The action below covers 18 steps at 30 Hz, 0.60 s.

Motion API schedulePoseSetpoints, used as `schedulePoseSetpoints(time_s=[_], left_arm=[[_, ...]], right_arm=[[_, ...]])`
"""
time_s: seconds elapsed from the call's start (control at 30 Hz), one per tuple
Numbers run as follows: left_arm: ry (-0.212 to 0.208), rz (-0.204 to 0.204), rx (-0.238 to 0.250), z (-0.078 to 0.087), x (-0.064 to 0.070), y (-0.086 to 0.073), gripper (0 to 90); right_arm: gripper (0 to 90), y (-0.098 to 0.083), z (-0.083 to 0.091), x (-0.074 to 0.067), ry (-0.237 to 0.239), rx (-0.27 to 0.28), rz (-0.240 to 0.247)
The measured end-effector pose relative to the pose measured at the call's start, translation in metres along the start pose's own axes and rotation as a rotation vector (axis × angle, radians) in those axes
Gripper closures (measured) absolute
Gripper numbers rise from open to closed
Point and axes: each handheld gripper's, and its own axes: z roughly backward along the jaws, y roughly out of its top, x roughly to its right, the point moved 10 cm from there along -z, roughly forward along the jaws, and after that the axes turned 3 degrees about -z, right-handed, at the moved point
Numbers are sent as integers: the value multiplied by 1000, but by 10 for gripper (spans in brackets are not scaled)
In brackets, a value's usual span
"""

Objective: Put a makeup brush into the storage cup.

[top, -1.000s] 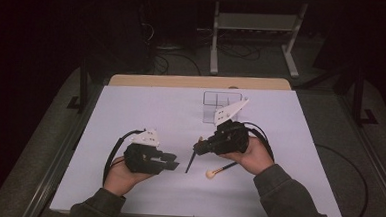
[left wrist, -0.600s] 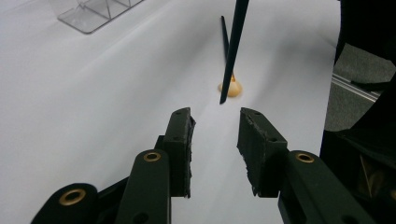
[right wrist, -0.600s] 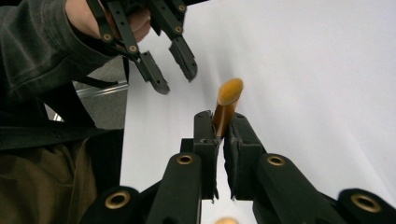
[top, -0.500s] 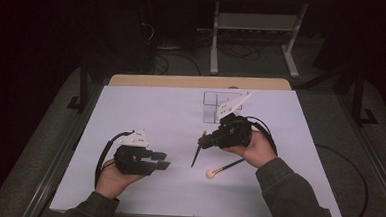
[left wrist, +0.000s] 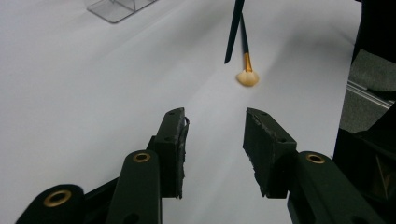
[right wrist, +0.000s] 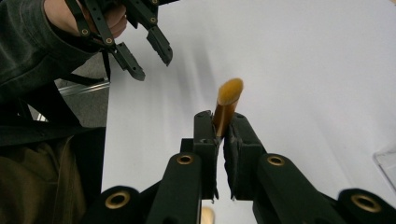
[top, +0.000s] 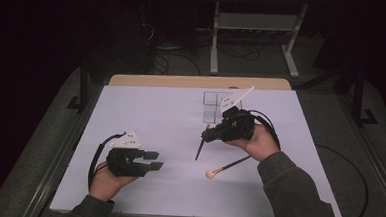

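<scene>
Now the held brush hangs steeply, handle tip toward the table.

High view: the white counter is lit evenly from above, while the room around it falls to near black. Shadows on it are faint and soft. Left gripper view: sharp near the jaws, the counter beyond washed pale. Right gripper view: the held brush is blurred, with streaky smear on the counter behind it.
</scene>
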Motion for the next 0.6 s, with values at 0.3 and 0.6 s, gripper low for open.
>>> schedulePoseSetpoints(time_s=[0.3,0.6], left_arm=[[38,2,7,8,-6,-5,566],[64,15,8,14,-12,-12,537]], right_arm=[[827,4,14,10,-37,-8,-5],[828,5,24,21,-64,-6,-15]])
